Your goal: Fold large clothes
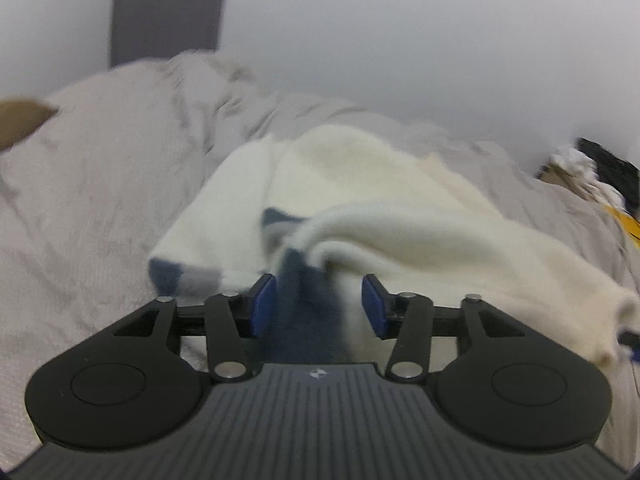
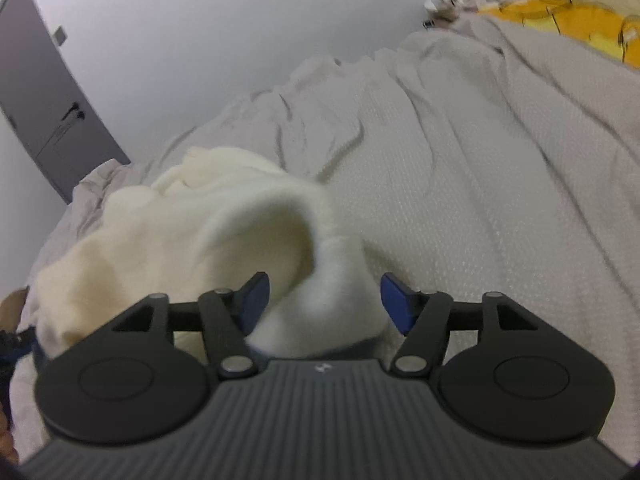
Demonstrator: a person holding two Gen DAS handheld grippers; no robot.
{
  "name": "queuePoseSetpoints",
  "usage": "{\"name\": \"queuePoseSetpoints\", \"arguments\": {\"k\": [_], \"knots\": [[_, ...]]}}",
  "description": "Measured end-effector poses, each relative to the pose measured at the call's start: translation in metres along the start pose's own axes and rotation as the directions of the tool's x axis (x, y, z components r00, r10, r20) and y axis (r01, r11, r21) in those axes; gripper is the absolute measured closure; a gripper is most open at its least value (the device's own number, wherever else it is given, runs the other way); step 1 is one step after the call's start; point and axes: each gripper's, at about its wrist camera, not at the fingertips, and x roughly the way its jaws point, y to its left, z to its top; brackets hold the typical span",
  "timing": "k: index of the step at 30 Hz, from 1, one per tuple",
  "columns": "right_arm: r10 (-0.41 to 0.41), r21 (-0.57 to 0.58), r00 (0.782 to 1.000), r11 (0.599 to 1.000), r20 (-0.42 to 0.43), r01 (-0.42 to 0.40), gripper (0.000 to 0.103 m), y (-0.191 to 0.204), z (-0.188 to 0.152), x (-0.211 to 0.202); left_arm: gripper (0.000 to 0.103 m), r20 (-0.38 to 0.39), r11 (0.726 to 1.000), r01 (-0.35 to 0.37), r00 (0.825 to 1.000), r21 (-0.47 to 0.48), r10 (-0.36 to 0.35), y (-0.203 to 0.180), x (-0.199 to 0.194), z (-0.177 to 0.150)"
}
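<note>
Cream sweater (image 1: 400,208) lies rumpled on the bed (image 1: 80,216); left tongs (image 1: 318,304) spread apart over its navy part; right tongs (image 2: 324,304) spread, cream fabric between.

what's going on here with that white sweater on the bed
A person with a handheld gripper in each hand is working on a cream sweater with navy and grey patches, which lies rumpled on a grey bedspread. Both the left gripper and the right gripper have their jaws open with fabric between them, not clamped. The sweater is not yet neatly folded.
</note>
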Motion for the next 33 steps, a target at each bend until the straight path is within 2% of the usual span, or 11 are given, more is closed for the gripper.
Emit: {"name": "queuePoseSetpoints", "arguments": {"k": [4,12,16,20,26,27,29,31,32,33], "knots": [[0.019,-0.077,0.998,0.997,0.063,-0.014,0.028,0.016,0.0,-0.023,0.046,0.031,0.994,0.093,0.995,0.061,-0.095,-0.021,-0.021,-0.009],[0.129,-0.251,0.984,0.963,0.124,-0.095,0.027,0.048,-0.012,-0.039,0.044,0.025,0.982,0.174,0.984,0.073,-0.177,-0.044,-0.013,-0.019],[0.187,-0.351,0.978,0.925,0.093,-0.144,0.027,0.067,-0.022,-0.029,0.043,0.034,0.974,0.208,0.977,0.09,-0.212,-0.05,-0.009,-0.02],[0.211,-0.385,0.977,0.905,0.042,-0.179,0.028,0.077,-0.031,-0.014,0.043,0.041,0.969,0.225,0.972,0.1,-0.23,-0.054,-0.004,-0.021],[0.135,-0.445,0.991,0.887,-0.001,-0.121,0.027,0.088,-0.045,0.013,0.043,0.043,0.97,0.223,0.973,0.099,-0.228,-0.055,0.004,-0.022],[0.123,-0.453,0.992,0.884,-0.011,-0.115,0.029,0.09,-0.048,0.017,0.043,0.035,0.97,0.217,0.975,0.106,-0.222,-0.056,0.005,-0.021],[0.095,-0.459,0.995,0.883,-0.03,-0.098,0.044,0.092,-0.055,0.022,0.043,0.026,0.971,0.202,0.978,0.126,-0.207,-0.058,0.005,-0.021],[0.059,-0.49,0.997,0.869,-0.042,-0.072,0.07,0.096,-0.061,0.024,0.043,0.024,0.969,0.207,0.977,0.131,-0.212,-0.059,0.005,-0.022],[0.037,-0.513,0.999,0.857,-0.031,-0.048,0.076,0.096,-0.063,0.022,0.043,0.022,0.969,0.211,0.976,0.131,-0.216,-0.058,0.004,-0.022],[0.024,-0.522,1.0,0.853,-0.013,-0.027,0.087,0.096,-0.064,0.019,0.043,0.021,0.967,0.218,0.975,0.131,-0.223,-0.058,0.004,-0.022]]}}
